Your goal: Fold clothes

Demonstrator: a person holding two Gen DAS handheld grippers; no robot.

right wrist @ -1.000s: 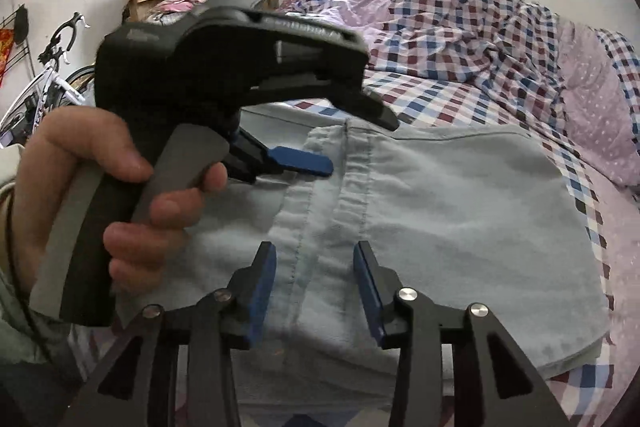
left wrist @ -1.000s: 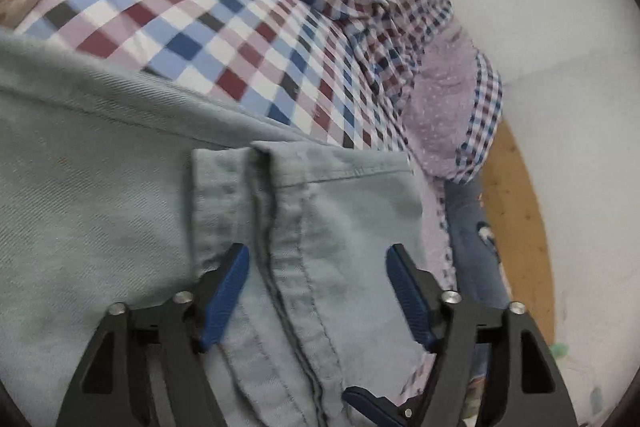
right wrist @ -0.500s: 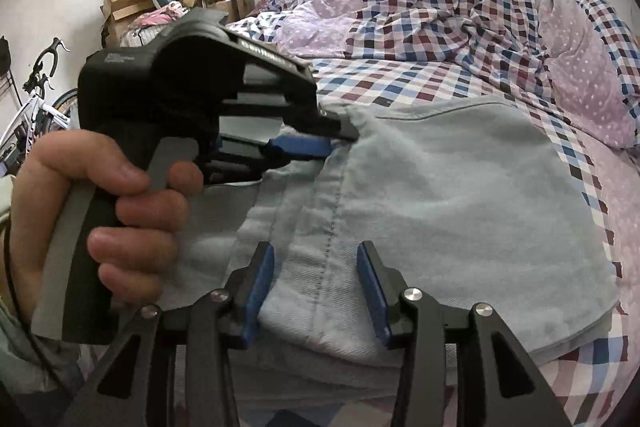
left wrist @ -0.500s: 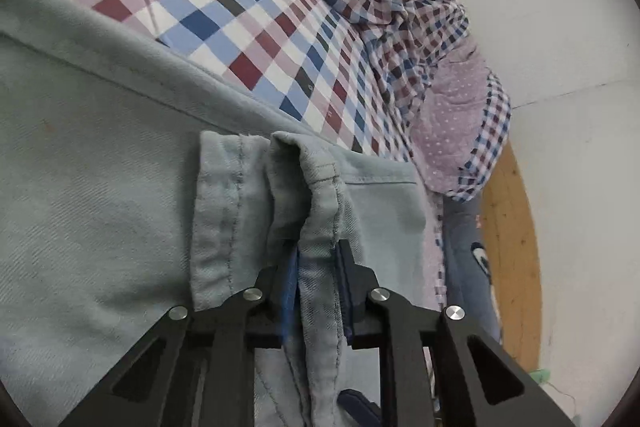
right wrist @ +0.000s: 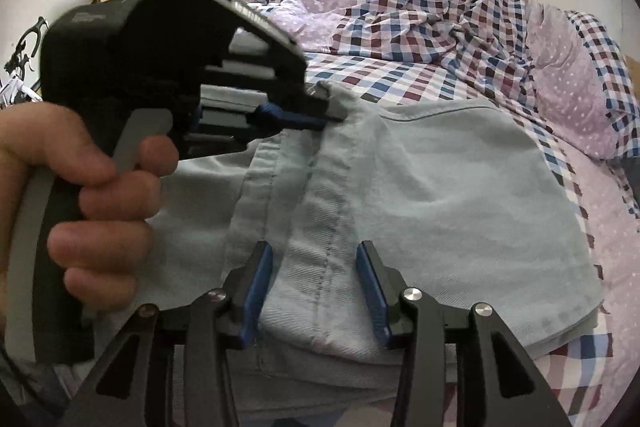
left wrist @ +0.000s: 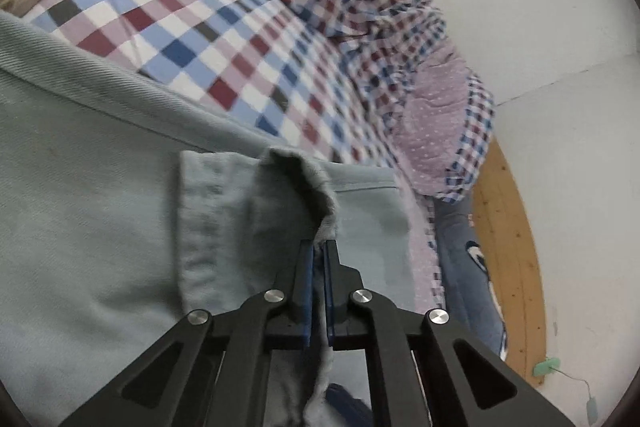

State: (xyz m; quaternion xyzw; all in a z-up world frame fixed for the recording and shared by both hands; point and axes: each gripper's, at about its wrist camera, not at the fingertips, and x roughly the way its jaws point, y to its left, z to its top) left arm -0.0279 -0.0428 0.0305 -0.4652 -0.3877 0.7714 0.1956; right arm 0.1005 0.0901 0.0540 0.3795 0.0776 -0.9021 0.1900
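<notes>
Checked bedding [right wrist: 400, 79] carries the pale shirt [right wrist: 460, 195], spread flat. Left gripper [left wrist: 319, 247] is pinched tight on its raised placket; right gripper [right wrist: 316, 259] straddles the same seam, jaws wide, holding nothing. If only one end lifts, the fold may drag crooked.

The left tool [left wrist: 318, 247] was pinched tight, its two blue pads nearly touching with a raised fold of pale denim hem between them, the black linkage arms drawn in close below. In the right wrist view that same tool [right wrist: 312, 115] pointed toward three o'clock, gripped from nine o'clock by the person's left hand [right wrist: 92, 187], fingers [right wrist: 116, 243] curled round the grey trigger and handle. The right tool [right wrist: 316, 291] stood with its jaws spread wide apart, blue pads at either side of a seam, pointing toward twelve o'clock.
</notes>
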